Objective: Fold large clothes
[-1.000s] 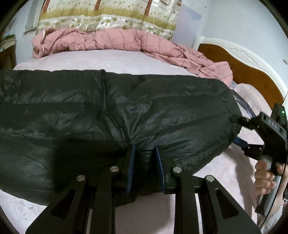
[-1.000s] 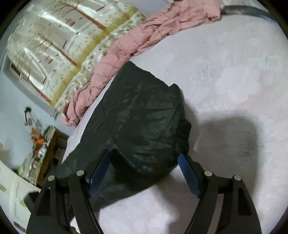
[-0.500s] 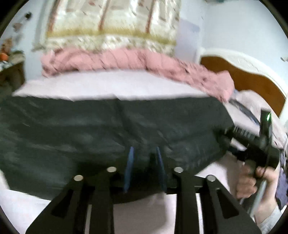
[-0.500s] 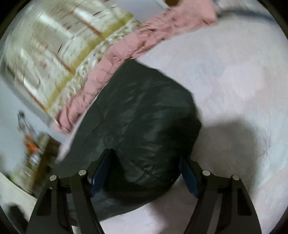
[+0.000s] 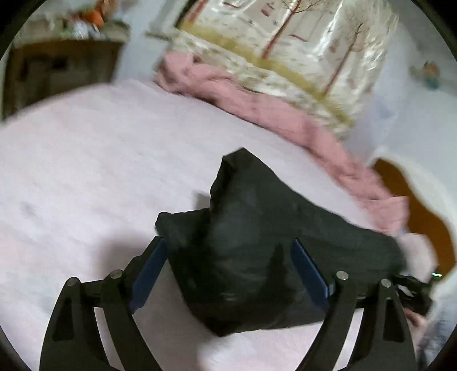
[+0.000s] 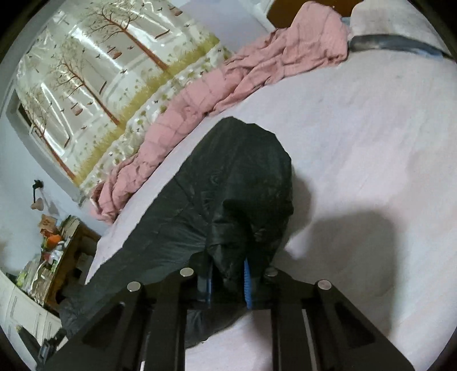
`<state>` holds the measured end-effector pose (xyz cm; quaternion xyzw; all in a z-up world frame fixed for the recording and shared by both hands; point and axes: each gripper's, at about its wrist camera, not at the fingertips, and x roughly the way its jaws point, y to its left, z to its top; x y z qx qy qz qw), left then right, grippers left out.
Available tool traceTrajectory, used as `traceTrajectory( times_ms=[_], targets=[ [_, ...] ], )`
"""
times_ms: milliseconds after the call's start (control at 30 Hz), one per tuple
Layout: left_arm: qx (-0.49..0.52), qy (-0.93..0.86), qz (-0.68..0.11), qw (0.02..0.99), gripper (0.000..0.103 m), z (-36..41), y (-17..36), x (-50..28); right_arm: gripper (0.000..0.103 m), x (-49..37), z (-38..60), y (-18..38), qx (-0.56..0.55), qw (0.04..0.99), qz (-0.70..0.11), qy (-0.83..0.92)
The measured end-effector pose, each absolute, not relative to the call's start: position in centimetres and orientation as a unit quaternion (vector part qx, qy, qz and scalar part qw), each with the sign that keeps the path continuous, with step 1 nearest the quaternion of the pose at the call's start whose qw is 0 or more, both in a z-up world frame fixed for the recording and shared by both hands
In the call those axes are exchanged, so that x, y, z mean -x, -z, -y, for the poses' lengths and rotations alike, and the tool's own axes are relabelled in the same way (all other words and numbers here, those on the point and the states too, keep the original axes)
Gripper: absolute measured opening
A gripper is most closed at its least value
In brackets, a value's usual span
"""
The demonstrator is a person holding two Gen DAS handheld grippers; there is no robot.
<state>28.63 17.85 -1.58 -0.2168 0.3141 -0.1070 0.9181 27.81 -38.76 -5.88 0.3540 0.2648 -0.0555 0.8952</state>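
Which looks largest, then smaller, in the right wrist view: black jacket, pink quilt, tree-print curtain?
1. black jacket, though nearness to the camera inflates it.
2 and 3. tree-print curtain and pink quilt look alike in area; unranked.

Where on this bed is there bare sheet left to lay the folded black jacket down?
Bare pink sheet lies right of the black jacket in the right wrist view, up to the pillow. In the left wrist view, more lies left of it, toward the wooden cabinet. The far edge is crowded by the pink quilt.
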Motion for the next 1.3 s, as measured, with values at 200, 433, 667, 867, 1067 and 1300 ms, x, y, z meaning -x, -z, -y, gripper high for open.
traceTrajectory(
  times_ms=[200,433,667,867,1067,1300],
  targets=[
    [0.164,0.186,-0.337,0.908,0.086,-13.0,2.1,-29.1,0.017,-26.9,42.5,0.5,-0.236,0.932,-0.252,0.113],
    [0.168,0.209,-0.377,0.887,0.038,-9.0,5.0,-30.4,0.017,-25.8,37.6,-5.9,-0.106,0.968,-0.201,0.101],
    [0.166,0.219,-0.371,0.887,0.024,-8.8,4.9,-30.1,0.017,-23.6,28.2,-10.1,-0.089,0.985,-0.145,-0.01],
    [0.18,0.223,-0.369,0.884,0.024,-9.4,5.0,-30.2,0.017,-22.2,19.4,-9.8,-0.067,0.979,-0.149,-0.119],
    [0.175,0.223,-0.367,0.886,0.024,-9.2,5.0,-30.1,0.017,-23.9,12.9,-4.3,-0.082,0.935,-0.236,-0.253],
    [0.188,0.233,-0.362,0.883,0.025,-9.9,4.9,-30.1,0.016,-24.3,10.3,0.2,-0.069,0.925,-0.276,-0.251]
  ],
)
